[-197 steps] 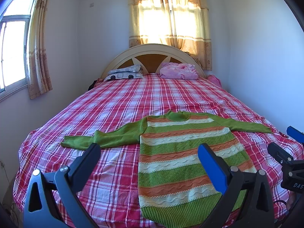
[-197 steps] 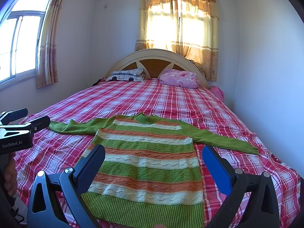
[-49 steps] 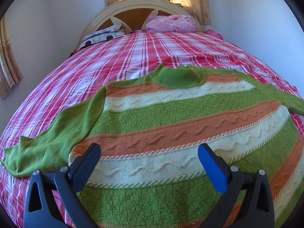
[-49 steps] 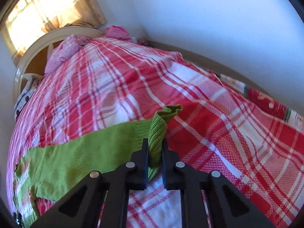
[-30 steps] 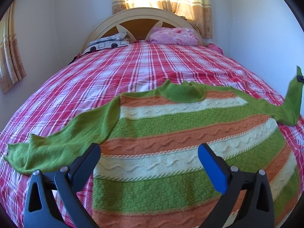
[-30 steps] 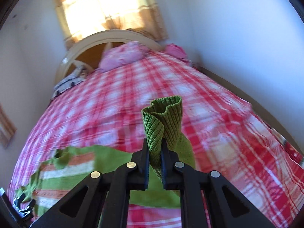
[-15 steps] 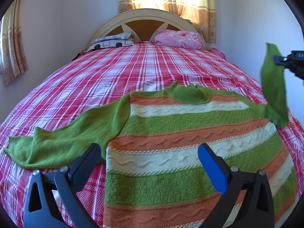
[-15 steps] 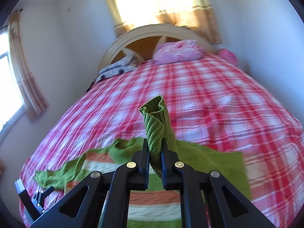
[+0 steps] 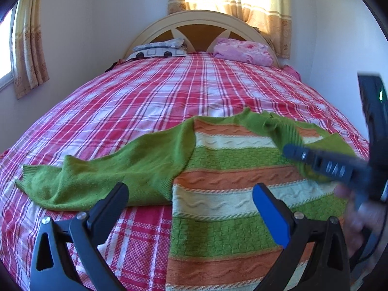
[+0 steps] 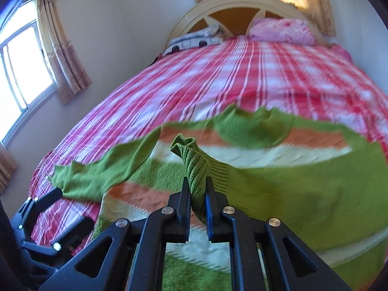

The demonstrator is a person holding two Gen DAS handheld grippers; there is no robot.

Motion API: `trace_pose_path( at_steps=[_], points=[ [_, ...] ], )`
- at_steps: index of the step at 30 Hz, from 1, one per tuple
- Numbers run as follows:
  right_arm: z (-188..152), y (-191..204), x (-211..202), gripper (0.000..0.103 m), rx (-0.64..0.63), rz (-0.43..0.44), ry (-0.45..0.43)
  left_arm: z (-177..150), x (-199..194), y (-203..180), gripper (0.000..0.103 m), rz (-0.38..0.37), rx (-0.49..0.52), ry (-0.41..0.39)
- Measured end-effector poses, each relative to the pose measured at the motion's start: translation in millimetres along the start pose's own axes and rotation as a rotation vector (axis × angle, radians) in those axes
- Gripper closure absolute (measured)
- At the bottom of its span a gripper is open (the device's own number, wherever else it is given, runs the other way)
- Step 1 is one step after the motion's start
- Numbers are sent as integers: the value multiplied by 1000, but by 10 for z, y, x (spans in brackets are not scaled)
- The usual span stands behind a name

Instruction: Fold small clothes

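Green cuff (image 10: 191, 167) pinched in right claw (image 10: 197, 202), over sweater (image 9: 230, 186) chest; sleeve runs crosswise. Left claw (image 9: 189, 201) spread, nearer hem.

Head half of the bed (image 9: 169, 92): open plaid spread from the sweater (image 9: 230, 194) collar up to the two pillows (image 9: 160, 49) (image 9: 242, 52) against the headboard (image 9: 201, 19), with wall close along the right edge and wall plus curtain (image 9: 29, 48) off the left edge. Foot half is mostly taken: the sweater body covers the middle and right, its spread sleeve (image 9: 109, 174) reaches toward the left edge, and only the foot-left corner shows bare spread. Over the sweater's right side the right gripper (image 10: 197, 201), clamped on the other sleeve's cuff (image 10: 191, 160), blocks the way, while the left gripper (image 9: 189, 201) hangs wide-jawed over the foot edge
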State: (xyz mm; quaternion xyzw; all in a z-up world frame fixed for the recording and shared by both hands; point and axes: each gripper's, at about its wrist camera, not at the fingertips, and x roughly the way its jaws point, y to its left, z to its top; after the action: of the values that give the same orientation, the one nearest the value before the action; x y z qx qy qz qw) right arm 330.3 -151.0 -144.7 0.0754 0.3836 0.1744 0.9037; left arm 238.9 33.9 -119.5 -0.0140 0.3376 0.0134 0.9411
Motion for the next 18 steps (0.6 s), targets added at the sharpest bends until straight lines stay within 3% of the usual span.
trace_pose_path(
  at_steps=[3, 5, 6, 7, 15, 18],
  points=[
    [-71, -20, 66, 92, -9, 27, 46, 15, 43, -11, 0, -7, -9, 18],
    [-96, -80, -17, 77, -6, 30, 31, 26, 70, -52, 0, -22, -1, 34],
    [-109, -155, -106, 47, 0, 25, 25, 28, 76, -75, 0, -34, 8, 40],
    [-124, -217, -188, 28, 2, 24, 16, 34, 88, -104, 0, -44, 18, 46],
    [-386, -645, -827, 28, -59, -150, -32, 124, 324, -518, 0, -183, 67, 121],
    [-547, -692, -925, 28, -68, -167, -22, 158, 506, -673, 12, -226, 58, 163]
  ],
)
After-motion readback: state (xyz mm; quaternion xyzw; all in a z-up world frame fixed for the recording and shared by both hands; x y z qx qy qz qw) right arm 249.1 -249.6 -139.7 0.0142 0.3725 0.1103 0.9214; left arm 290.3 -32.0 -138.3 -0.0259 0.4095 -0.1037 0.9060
